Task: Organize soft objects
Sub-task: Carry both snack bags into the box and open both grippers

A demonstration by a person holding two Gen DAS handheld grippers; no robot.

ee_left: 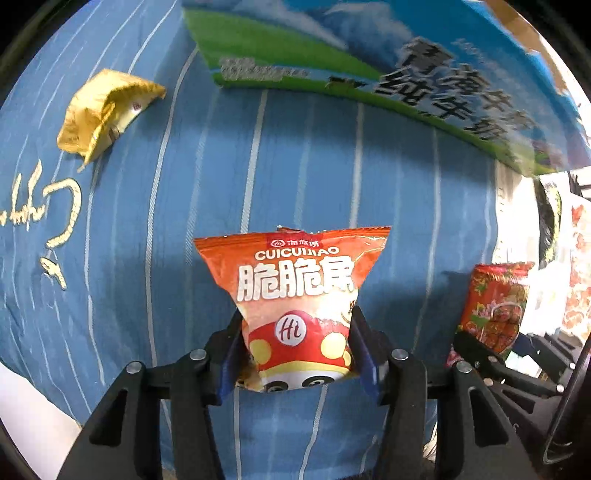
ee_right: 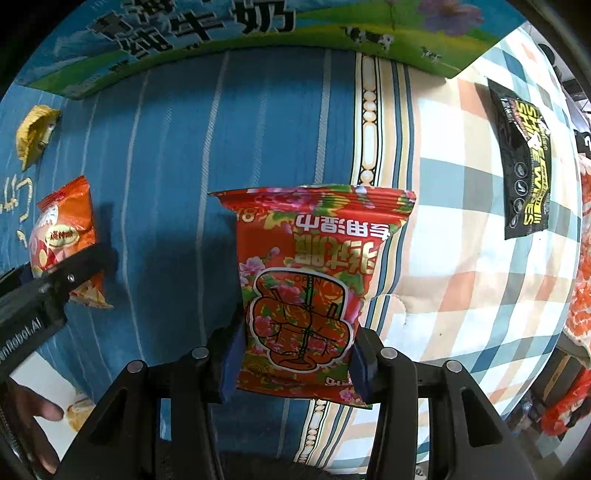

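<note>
The left hand-held gripper (ee_left: 297, 350) pinches an orange snack bag (ee_left: 295, 295) between its fingers; the right hand-held gripper (ee_right: 295, 354) likewise clamps a red floral wet-wipes pack (ee_right: 306, 288).

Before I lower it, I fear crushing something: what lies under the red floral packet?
Under the red floral packet, held by the right gripper, only blue striped bedding and its patterned border show; directly beneath is covered.

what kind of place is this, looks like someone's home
Probably a bedroom at home: the surface is bedding, a blue striped sheet beside a plaid quilt. A milk carton box and loose snack packs, like the yellow packet, lie on it.
</note>
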